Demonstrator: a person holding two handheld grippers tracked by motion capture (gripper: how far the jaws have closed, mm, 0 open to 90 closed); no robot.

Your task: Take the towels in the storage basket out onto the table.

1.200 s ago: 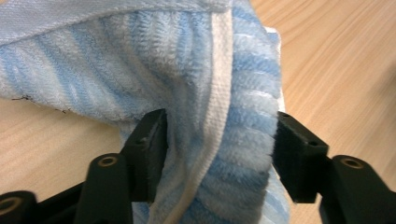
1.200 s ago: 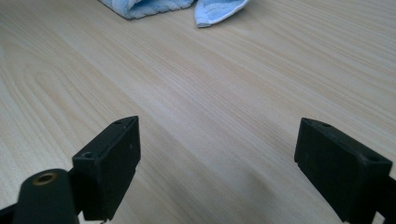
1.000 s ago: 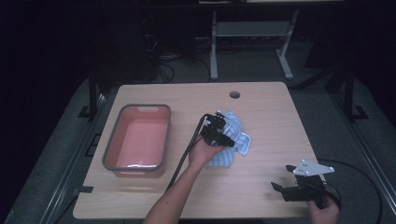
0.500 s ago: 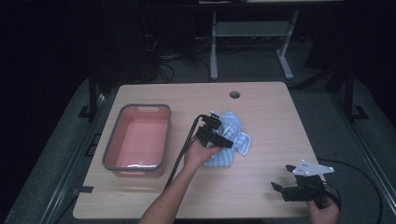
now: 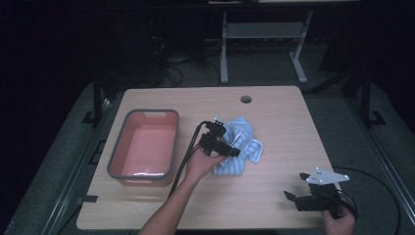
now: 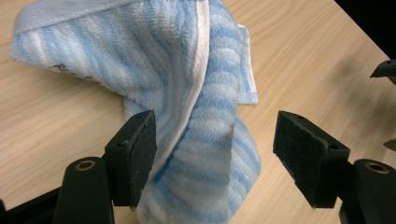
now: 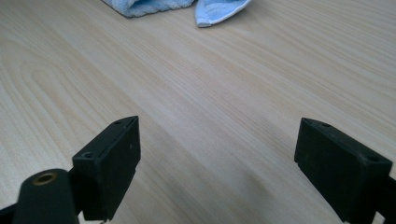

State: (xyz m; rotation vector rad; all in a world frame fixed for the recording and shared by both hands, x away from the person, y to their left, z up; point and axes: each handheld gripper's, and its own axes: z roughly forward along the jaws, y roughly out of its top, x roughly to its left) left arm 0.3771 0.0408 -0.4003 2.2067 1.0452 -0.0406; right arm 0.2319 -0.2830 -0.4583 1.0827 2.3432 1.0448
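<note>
Blue-and-white striped terry towel point(image 5: 241, 147) lay crumpled on the pale wood worktop point(image 5: 274, 205), just right of the pink basin point(image 5: 144, 147) with grey rim. Left tongs point(image 6: 215, 154) hovered over the towel's near edge; jaws had just been opening and stood wide, a raised fold of cloth between them but neither pad pressing on it. The left pad point(image 6: 140, 154) sat just beside the fold, the right pad well clear. Nothing held.

Right tongs point(image 7: 217, 163) rested near the worktop's front right corner, well apart from the towel, jaws wide open, bare wood between them; the towel's corner point(image 7: 219, 11) showed far ahead in the right gripper view.

Judgement: step in hand appeared to be re-gripping the towel, probably for transfer to the basin or for spreading. To do it well, the left tongs should drop so both pads straddle the thick ridge of the fold, then close fully on several layers; a pinch on the thin hem would likely slip. Lift straight up before carrying sideways, so the trailing corner clears the basin rim.
</note>
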